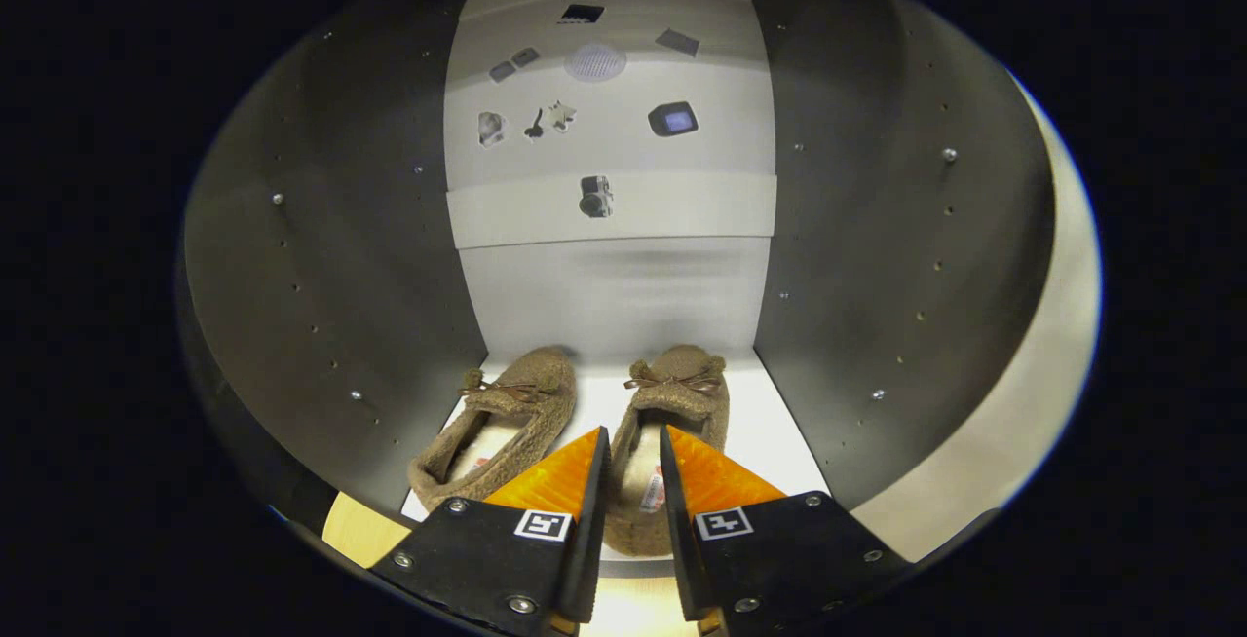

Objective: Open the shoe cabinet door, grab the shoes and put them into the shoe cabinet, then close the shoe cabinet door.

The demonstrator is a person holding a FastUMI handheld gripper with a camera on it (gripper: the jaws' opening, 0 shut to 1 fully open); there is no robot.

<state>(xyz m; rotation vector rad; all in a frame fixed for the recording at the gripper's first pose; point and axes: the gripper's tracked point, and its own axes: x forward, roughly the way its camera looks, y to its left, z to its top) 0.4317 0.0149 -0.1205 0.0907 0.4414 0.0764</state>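
Hovering with fingers slightly parted and gripping nothing, the gripper (634,447) frames the right slipper (662,423) beside the left slipper (502,423) on the shoe cabinet (321,277) shelf; soft, light fleece, likely best pinched at the heel collar.

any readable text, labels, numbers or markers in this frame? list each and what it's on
No text can be read.
Label inside the right slipper: red print, too blurred to read.
Label inside the left slipper: a reddish mark, too small to read.
Square black-and-white markers on both fingers of the hand-held gripper: coded patterns, no letters.
Fingers stand slightly apart over the right slipper's opening, gripping nothing.
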